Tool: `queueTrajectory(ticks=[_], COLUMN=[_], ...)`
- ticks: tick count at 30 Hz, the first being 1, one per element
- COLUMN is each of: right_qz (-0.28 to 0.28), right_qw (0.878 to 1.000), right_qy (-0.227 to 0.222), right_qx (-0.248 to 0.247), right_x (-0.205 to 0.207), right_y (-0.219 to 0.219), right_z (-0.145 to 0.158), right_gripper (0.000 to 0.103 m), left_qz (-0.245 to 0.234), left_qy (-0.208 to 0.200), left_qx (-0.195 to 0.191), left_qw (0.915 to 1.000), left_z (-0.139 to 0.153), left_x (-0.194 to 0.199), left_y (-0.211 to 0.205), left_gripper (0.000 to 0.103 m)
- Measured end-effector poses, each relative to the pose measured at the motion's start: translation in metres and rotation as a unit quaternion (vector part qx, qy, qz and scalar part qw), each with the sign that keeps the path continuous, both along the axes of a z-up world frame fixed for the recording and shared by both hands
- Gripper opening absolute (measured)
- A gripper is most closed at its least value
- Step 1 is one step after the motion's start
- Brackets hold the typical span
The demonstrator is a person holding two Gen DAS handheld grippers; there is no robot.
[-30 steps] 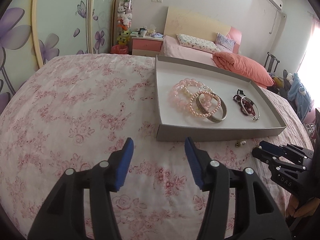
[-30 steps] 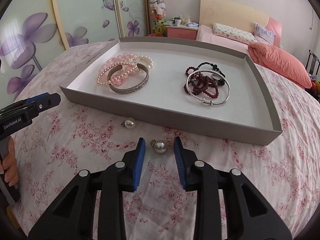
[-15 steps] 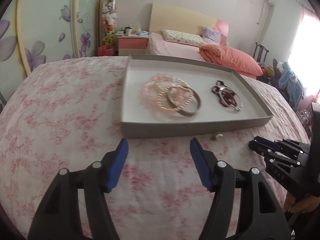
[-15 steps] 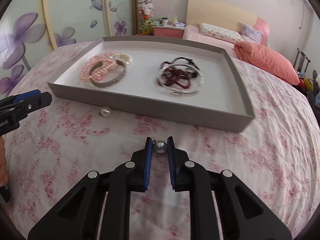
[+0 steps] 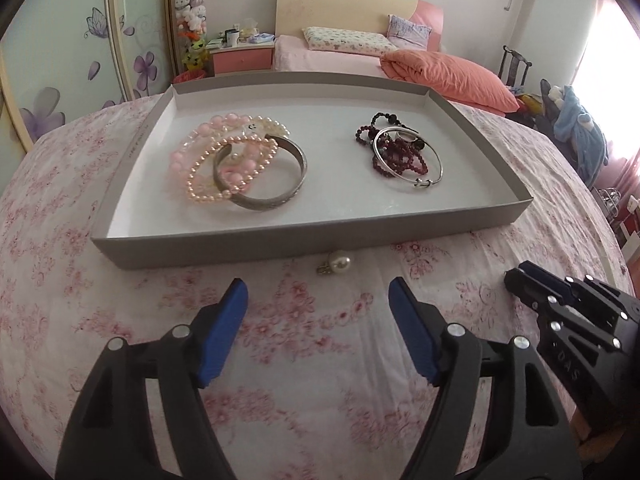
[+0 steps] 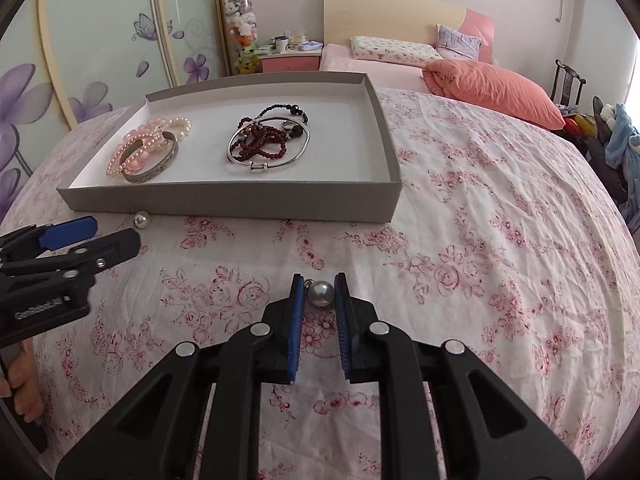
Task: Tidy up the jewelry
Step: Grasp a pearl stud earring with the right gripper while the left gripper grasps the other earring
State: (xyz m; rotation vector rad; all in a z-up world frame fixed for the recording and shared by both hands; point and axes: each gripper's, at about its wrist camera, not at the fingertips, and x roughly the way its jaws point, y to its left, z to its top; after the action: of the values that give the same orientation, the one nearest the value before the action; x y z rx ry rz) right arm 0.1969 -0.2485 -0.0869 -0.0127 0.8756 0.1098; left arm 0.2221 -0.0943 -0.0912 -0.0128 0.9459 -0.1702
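- On floral bedspread (image 6: 480, 220): grey tray (image 6: 240, 202), bed (image 6: 360, 68) behind.
- Right gripper (image 6: 319, 294) pinching a pearl (image 6: 321, 294).
- Left gripper (image 5: 318, 300) wide apart, holding nothing.

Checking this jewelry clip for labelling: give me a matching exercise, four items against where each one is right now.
Items
1. pearl earring
2. second pearl earring
3. silver cuff bangle
4. dark red bead bracelet

Places
A. in the tray, tangled with a thin silver bangle
B. on the bedspread against the tray's front wall
C. between the pads of the right gripper
D. in the tray, overlapping the pink bead bracelets

Pairs: 1-C, 2-B, 3-D, 4-A
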Motion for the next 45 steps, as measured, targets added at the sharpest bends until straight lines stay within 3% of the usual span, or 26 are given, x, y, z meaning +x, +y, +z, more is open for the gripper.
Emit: queueTrajectory(ticks=[7, 14, 21, 28, 38, 45], right_qz=[0.0, 0.0, 0.0, 0.001, 0.042, 0.04], right_qw=[1.0, 1.0, 1.0, 1.0, 0.999, 0.999], right_qy=[0.001, 0.0, 0.0, -0.002, -0.002, -0.002], right_qx=[0.005, 0.004, -0.001, -0.01, -0.007, -0.008], right_x=[-0.002, -0.001, -0.003, -0.004, -0.006, -0.007], right_y=[-0.001, -0.001, -0.002, 0.002, 0.033, 0.036], right_z=[-0.001, -0.001, -0.001, -0.001, 0.0, 0.0], right_gripper=[0.016, 0.016, 0.016, 0.016, 0.016, 0.016], left_qz=[0.027, 0.047, 0.056, 0.039, 0.058, 0.059], left_qy=[-0.006, -0.016, -0.021, -0.024, -0.023, -0.026], left_qx=[0.018, 0.048, 0.052, 0.059, 0.065, 0.061], left_qw=[0.9994, 0.9976, 0.9969, 0.9972, 0.9959, 0.996], left_z=[-0.003, -0.003, -0.002, -0.002, 0.0, 0.001], left_x=[0.009, 0.009, 0.005, -0.009, -0.033, -0.036], left_y=[-0.01, -0.015, -0.002, 0.016, 0.081, 0.087], left_gripper=[0.055, 0.046, 0.016, 0.016, 0.016, 0.016])
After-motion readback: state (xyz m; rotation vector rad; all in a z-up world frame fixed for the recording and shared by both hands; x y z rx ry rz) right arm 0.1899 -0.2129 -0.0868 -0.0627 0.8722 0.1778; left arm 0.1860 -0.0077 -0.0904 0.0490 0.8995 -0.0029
